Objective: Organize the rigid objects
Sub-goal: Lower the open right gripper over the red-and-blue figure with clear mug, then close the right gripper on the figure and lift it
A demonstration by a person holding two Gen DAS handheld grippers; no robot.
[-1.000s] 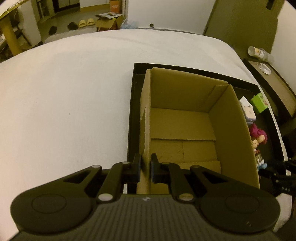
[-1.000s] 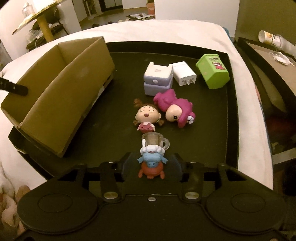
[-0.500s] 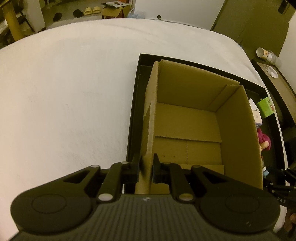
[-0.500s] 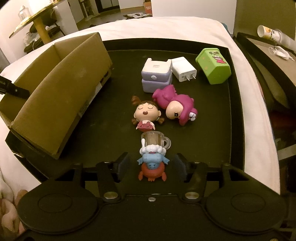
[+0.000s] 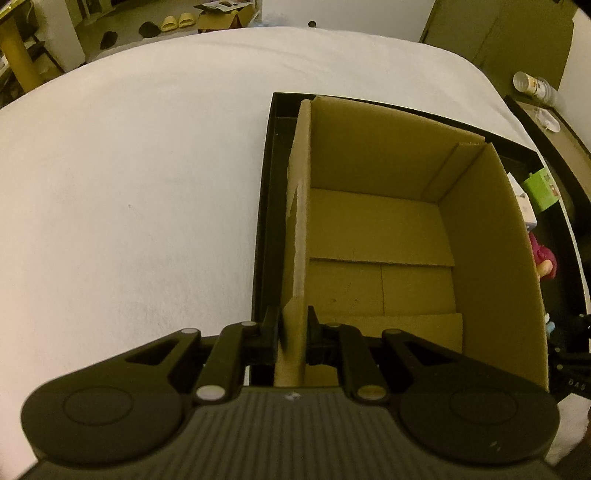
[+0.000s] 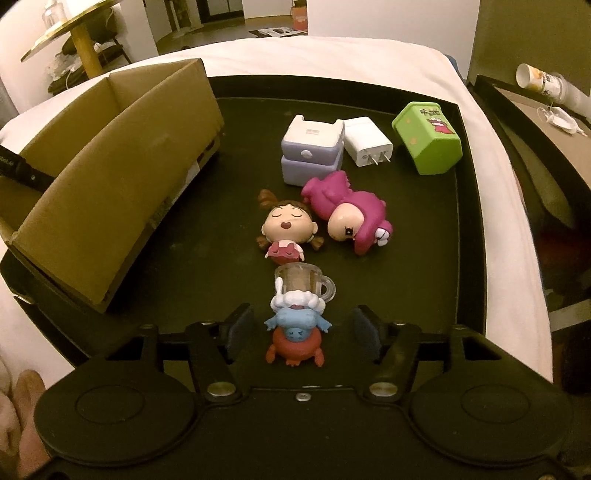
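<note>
My left gripper [image 5: 291, 328] is shut on the near left wall of an open, empty cardboard box [image 5: 376, 236] that stands at the left of a black tray [image 6: 469, 206]. The box also shows in the right wrist view [image 6: 110, 177]. My right gripper [image 6: 301, 332] is open, its pads on either side of a blue-and-red figurine with a small cup [image 6: 297, 317] lying on the tray. Beyond it lie a brown-haired girl figurine [image 6: 286, 230], a magenta figurine [image 6: 351, 214], a lilac box [image 6: 312, 153], a white charger [image 6: 367, 144] and a green box [image 6: 428, 142].
The tray rests on a white bed [image 5: 129, 192]. A dark side table with a paper cup [image 6: 543, 83] stands to the right. A room with a yellow table leg [image 6: 86, 51] and slippers [image 5: 177, 20] lies beyond the bed.
My left gripper has slid forward onto the box wall, which now sits between its fingers. My right gripper has edged forward around the blue-and-red figurine, still open.
</note>
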